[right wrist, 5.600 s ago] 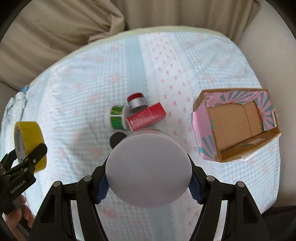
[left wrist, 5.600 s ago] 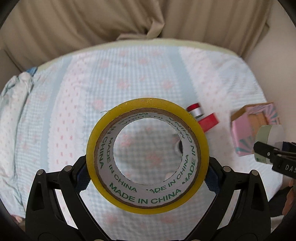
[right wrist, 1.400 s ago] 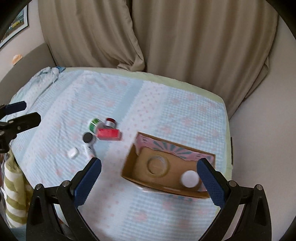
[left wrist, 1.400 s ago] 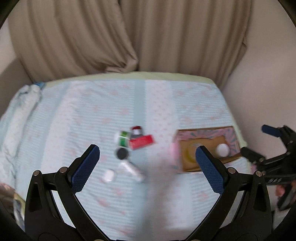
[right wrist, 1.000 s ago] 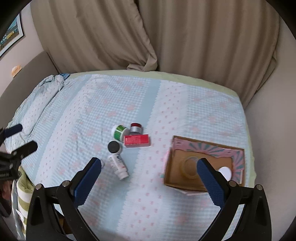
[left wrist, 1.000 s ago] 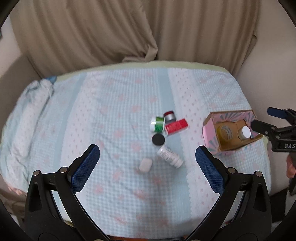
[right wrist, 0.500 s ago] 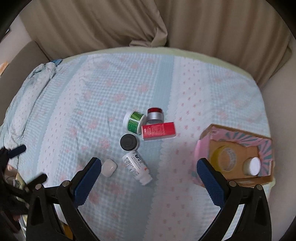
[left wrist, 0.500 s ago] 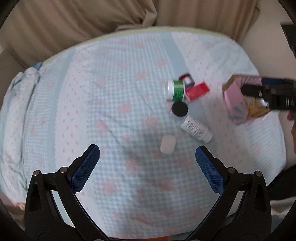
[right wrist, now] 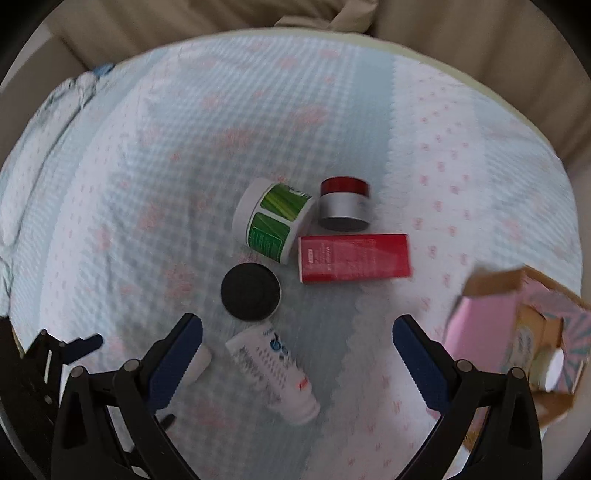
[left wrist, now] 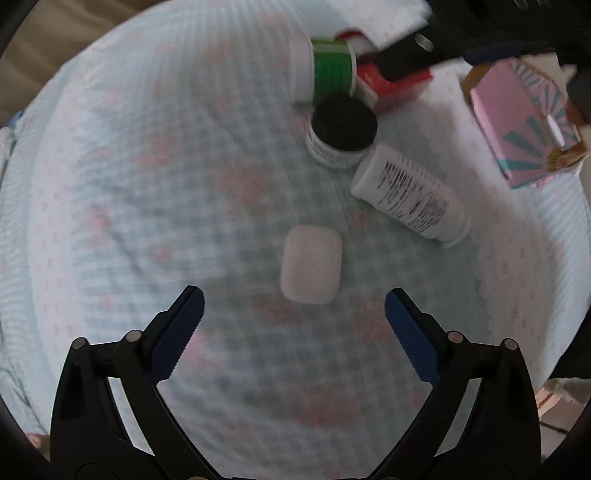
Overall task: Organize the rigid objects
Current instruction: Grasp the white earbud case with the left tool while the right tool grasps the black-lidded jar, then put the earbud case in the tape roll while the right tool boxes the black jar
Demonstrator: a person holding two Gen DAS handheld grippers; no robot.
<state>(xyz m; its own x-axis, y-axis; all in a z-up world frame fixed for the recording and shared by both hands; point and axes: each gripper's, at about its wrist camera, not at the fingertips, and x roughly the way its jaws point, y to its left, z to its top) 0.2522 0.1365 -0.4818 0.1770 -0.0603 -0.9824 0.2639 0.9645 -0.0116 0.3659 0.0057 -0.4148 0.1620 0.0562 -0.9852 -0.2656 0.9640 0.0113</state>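
A small white case (left wrist: 311, 269) lies on the checked cloth just ahead of my open, empty left gripper (left wrist: 293, 325). Beyond it are a white tube (left wrist: 408, 194), a black-lidded jar (left wrist: 341, 129), a green-labelled jar (left wrist: 325, 70) and a red box (left wrist: 391, 83). In the right wrist view my open, empty right gripper (right wrist: 297, 349) hovers over the white tube (right wrist: 273, 373), near the black-lidded jar (right wrist: 250, 291), green-labelled jar (right wrist: 273, 218), red-lidded silver jar (right wrist: 343, 208) and red box (right wrist: 354, 257). The white case (right wrist: 199, 363) is partly hidden behind my left finger.
A pink patterned cardboard box (right wrist: 517, 350) stands at the right, holding a tape roll and a white-lidded jar; it also shows in the left wrist view (left wrist: 524, 122). Beige curtains (right wrist: 443, 29) hang behind the table. The table's edge curves close on the right.
Both grippers have dropped lower and closer to the cluster of objects. The left now sits just short of the white case; the right arm reaches over the red box in the left view.
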